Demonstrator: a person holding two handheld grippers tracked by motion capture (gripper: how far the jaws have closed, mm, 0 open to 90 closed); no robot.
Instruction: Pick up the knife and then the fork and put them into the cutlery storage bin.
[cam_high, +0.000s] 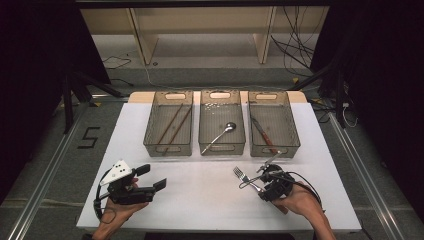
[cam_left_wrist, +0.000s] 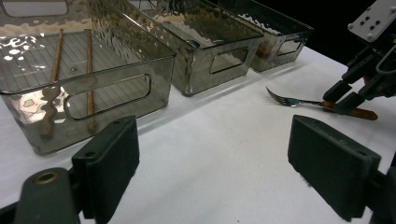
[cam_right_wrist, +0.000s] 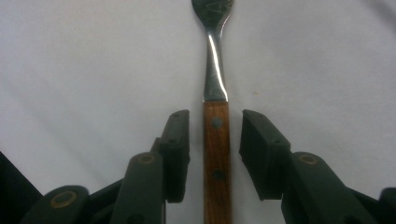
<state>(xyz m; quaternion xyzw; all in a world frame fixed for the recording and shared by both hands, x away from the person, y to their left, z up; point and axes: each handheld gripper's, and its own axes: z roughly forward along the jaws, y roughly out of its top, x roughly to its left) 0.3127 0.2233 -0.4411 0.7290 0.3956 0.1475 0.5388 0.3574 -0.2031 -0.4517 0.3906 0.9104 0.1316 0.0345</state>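
A fork (cam_high: 243, 176) with a wooden handle lies flat on the white table (cam_high: 200, 200), its tines pointing away to the left. In the right gripper view the fork's handle (cam_right_wrist: 216, 149) runs between the two jaws of my right gripper (cam_right_wrist: 215, 126), with a narrow gap on each side, so the pads do not press on it. In the high view my right gripper (cam_high: 261, 176) sits low at the handle end. My left gripper (cam_high: 152, 176) rests near the table's front left, open and with nothing in it. Seen from the left gripper view, the fork (cam_left_wrist: 289, 100) lies on the table to the right.
Three clear bins stand in a row at the back of the table. The left bin (cam_high: 168, 150) holds chopsticks (cam_high: 172, 124), the middle bin (cam_high: 222, 148) a spoon (cam_high: 220, 135), and the right bin (cam_high: 274, 150) a wooden-handled utensil (cam_high: 265, 136). Dark stands flank the table.
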